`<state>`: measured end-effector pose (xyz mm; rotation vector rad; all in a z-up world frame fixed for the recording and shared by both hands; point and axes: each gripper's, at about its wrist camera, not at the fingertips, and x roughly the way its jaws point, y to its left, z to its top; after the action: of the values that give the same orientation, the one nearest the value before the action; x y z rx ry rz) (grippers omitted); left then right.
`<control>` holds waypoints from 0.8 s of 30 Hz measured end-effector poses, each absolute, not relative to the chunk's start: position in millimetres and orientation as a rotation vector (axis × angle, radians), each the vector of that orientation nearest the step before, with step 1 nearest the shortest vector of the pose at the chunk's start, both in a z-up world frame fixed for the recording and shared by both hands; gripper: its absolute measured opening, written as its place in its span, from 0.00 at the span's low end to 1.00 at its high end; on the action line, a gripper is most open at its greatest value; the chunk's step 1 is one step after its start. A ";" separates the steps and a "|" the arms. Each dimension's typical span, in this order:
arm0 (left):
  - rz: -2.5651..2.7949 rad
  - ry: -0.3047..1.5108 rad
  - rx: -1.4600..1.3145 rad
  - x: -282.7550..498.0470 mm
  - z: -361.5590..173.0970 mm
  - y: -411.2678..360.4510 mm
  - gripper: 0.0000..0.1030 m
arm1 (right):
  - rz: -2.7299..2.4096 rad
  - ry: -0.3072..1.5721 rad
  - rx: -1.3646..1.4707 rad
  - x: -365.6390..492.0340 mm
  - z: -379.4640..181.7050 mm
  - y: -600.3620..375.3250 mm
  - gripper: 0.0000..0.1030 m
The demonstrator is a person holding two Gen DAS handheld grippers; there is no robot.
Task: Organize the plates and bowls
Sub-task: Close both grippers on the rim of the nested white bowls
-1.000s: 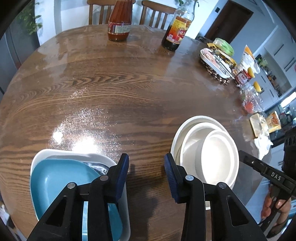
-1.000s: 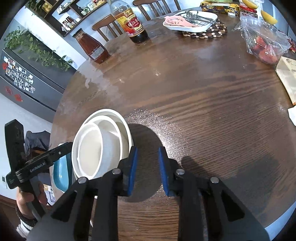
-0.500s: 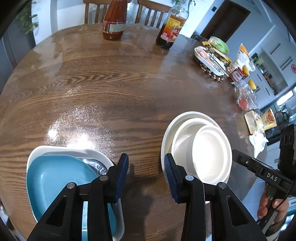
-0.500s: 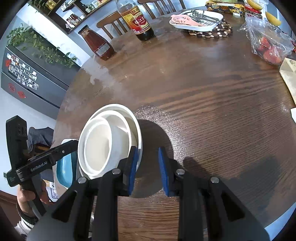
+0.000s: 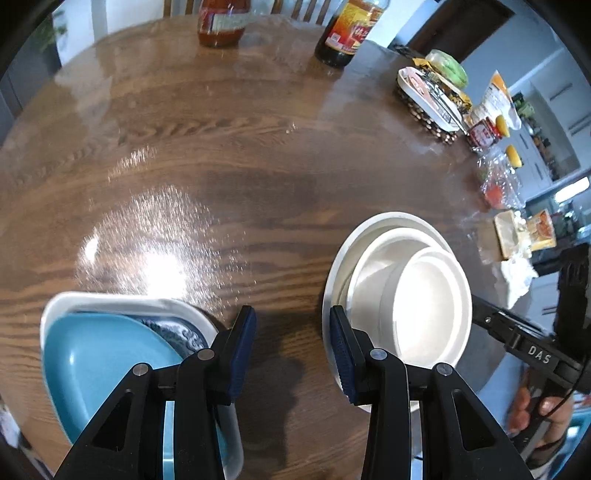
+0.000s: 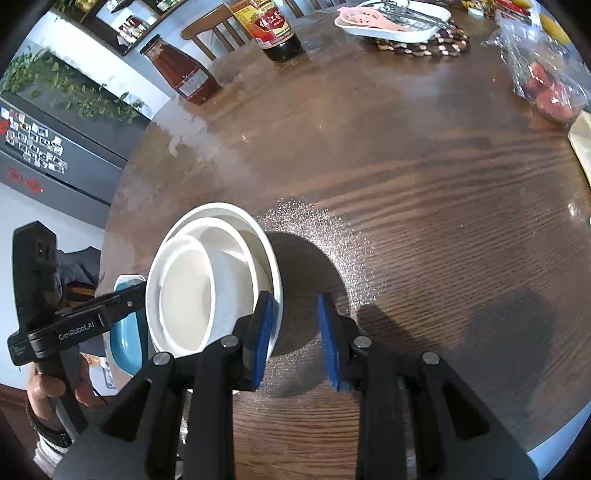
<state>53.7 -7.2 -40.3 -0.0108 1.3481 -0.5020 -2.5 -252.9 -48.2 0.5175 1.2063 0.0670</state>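
A stack of white bowls (image 5: 424,295) sits on the round wooden table (image 5: 240,166) near its front edge; it also shows in the right wrist view (image 6: 207,280). A stack of plates with a blue plate (image 5: 107,362) on top of a white one lies to its left. My left gripper (image 5: 291,349) is open and empty above the bare wood between the two stacks. My right gripper (image 6: 293,332) is open and empty, its left finger just over the bowl stack's right rim. The blue plate (image 6: 127,332) shows partly behind the bowls.
A sauce jar (image 5: 221,26) and a dark bottle (image 5: 347,33) stand at the far edge. A white tray on a beaded mat (image 5: 428,99), jars, bagged fruit (image 6: 546,92) and packets crowd the right edge. Chairs stand behind the table.
Both grippers have drawn back and lifted slightly, so the stacks sit higher in view. The jaws have kept the same opening. The stacks have not moved.
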 end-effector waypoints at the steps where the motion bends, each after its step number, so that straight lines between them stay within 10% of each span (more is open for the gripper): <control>1: -0.502 1.350 -0.009 52.7 -42.0 -7.2 0.40 | 0.067 1.207 0.518 -2.8 -48.5 -251.8 0.26; 24: -0.418 1.179 0.098 31.3 -39.5 -19.8 0.32 | 0.091 1.143 0.537 -12.6 -48.4 -241.2 0.09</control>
<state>31.3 -19.8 -39.5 0.0980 1.1794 -0.4180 -12.6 -241.2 -48.4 0.5366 1.1429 0.0911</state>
